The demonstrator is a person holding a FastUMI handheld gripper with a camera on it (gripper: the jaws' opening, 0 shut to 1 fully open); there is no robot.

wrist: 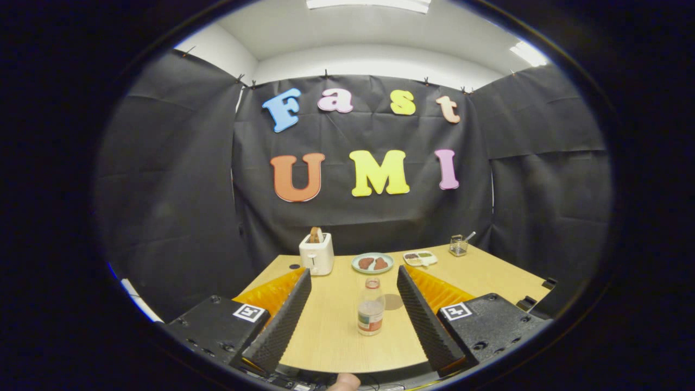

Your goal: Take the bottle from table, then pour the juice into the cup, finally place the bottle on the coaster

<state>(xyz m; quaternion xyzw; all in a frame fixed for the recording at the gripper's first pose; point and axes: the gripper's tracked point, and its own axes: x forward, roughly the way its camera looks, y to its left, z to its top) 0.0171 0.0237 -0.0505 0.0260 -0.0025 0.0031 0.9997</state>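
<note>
Gripper view: we are holding the gripper spread wide, with the bottle standing upright on the table between the fingers, untouched. We are judging this the first step, the take; next we are needing to ease forward and close on the bottle. Beyond the fingers are sitting a toaster, a plate, a small tray and a glass; nothing is blocking the approach.

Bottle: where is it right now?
In the gripper view, the bottle stands upright on the table, untouched between the open tool's fingers, nearer than the plate.
</note>
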